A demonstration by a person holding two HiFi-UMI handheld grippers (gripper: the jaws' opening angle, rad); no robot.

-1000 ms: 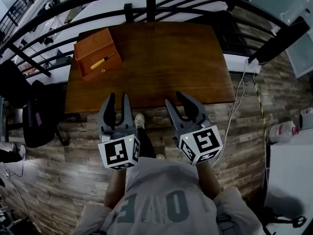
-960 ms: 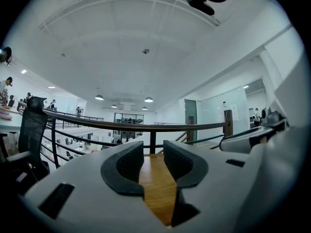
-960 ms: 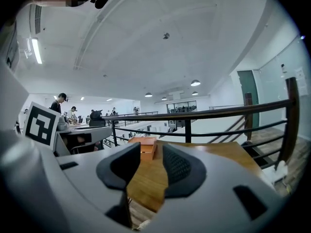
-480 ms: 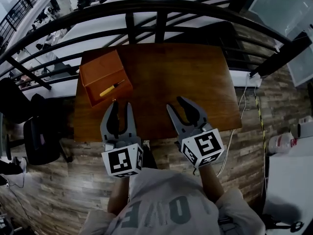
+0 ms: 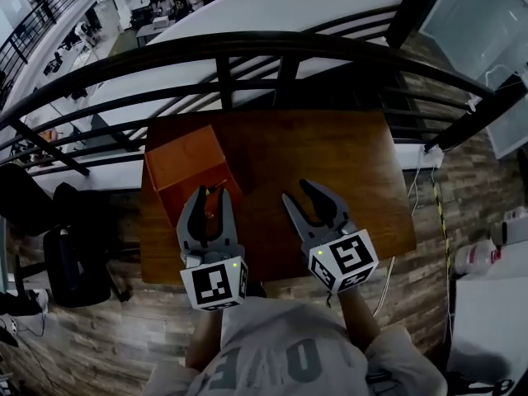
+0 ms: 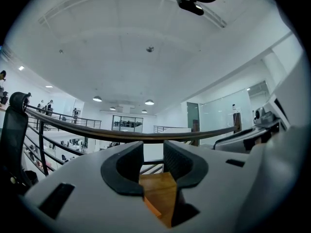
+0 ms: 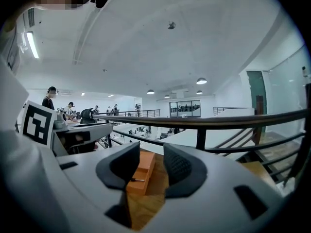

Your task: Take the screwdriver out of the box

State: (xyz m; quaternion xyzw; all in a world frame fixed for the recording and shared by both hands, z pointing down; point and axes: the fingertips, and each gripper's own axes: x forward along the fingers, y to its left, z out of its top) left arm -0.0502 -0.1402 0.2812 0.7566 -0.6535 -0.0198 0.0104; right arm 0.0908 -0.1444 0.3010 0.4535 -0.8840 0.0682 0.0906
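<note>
Both grippers are held above the table (image 5: 338, 159) with the job barely begun: the screwdriver (image 7: 137, 179), seen only as what looks like a thin dark shaft at the rim in the right gripper view, has not left the box (image 5: 183, 160). The box stands along the table's left edge toward the far left corner, just short of the railing (image 5: 247, 41). The left gripper (image 5: 213, 193) hovers at the box's near end and masks the inside of it from the head view. Its jaws are a moderate way apart and bare, with orange wood showing beyond them. The right gripper (image 5: 297, 190) is over the middle of the table, nearer the front edge and clear of the box. Its jaws have just been opening and stand apart with nothing between them. Reaching in, gripping and lifting out all remain to be done.
</note>
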